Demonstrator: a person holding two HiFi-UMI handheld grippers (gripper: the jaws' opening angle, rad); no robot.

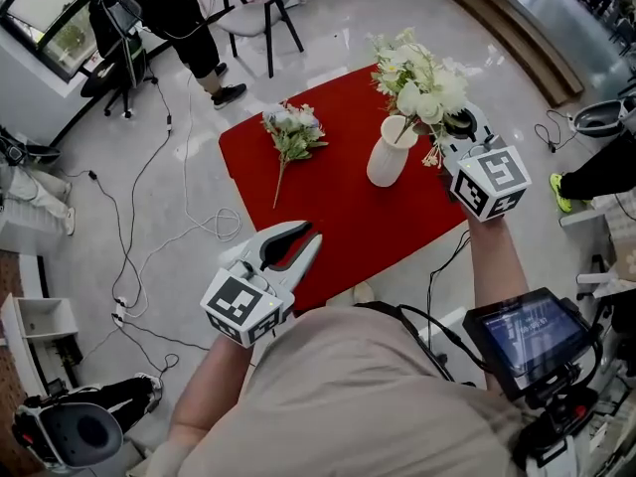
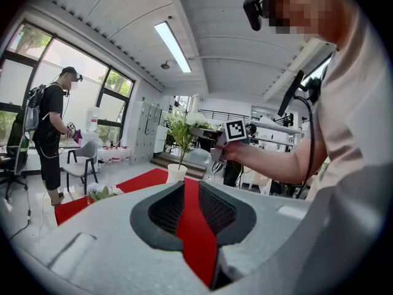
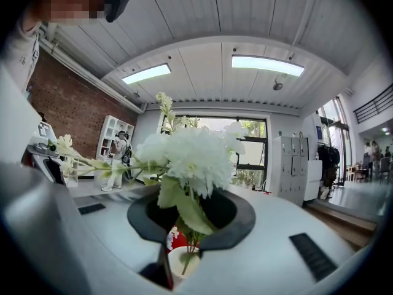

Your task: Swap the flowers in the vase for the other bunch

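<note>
Two grippers in play: nearest, the left gripper (image 1: pixel 309 236) waits unclenched and empty. At two o'clock the right gripper (image 1: pixel 445 132) clamps the white flowers (image 1: pixel 417 82), stem ends just inside the vase (image 1: pixel 388 162). The replacement bunch (image 1: pixel 293 127) lies untouched at its ten o'clock.

A smooth, glossy white vase (image 1: pixel 390 157) is standing on a worktop (image 1: pixel 328 217) draped in matt red cloth, as the polished floor (image 1: pixel 338 43) is mirroring light. Matt grey plastic is casing the left claw (image 1: pixel 310 233) and right claw (image 1: pixel 455 125); the white flowers (image 1: pixel 422 82) are looking fabric-soft.
</note>
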